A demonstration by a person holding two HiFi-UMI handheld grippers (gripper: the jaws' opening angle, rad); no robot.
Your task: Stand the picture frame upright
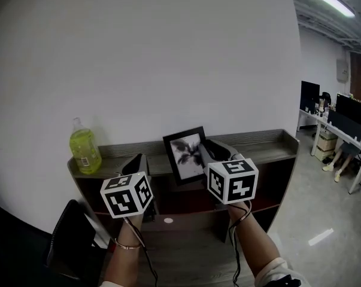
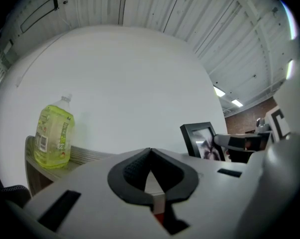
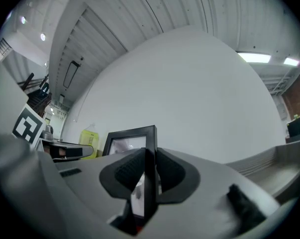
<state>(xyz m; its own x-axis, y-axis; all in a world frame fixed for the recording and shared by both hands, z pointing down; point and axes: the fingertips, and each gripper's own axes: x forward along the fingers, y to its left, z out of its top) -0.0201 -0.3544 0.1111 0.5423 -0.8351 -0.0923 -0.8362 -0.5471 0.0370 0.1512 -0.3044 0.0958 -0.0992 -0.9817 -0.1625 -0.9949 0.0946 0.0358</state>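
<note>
A plastic bottle (image 1: 84, 146) (image 2: 52, 136) (image 3: 89, 136) stands at the left end of the wooden surface (image 1: 267, 150), nearly full of yellow-green liquid and well apart from everything else. The picture frame (image 1: 185, 155) (image 2: 201, 139) (image 3: 126, 139) is upright near the middle of the surface, close to the white wall. The right claw (image 1: 214, 149) (image 3: 146, 157) is clamped onto the frame's right edge, with the black border pinched between its pads. The left claw (image 1: 135, 165) (image 2: 150, 153) is closed with nothing in it, and sits between bottle and frame, touching neither. A black chair (image 1: 71, 244) is at lower left, and office desks (image 1: 343, 127) stand far off to the right.
</note>
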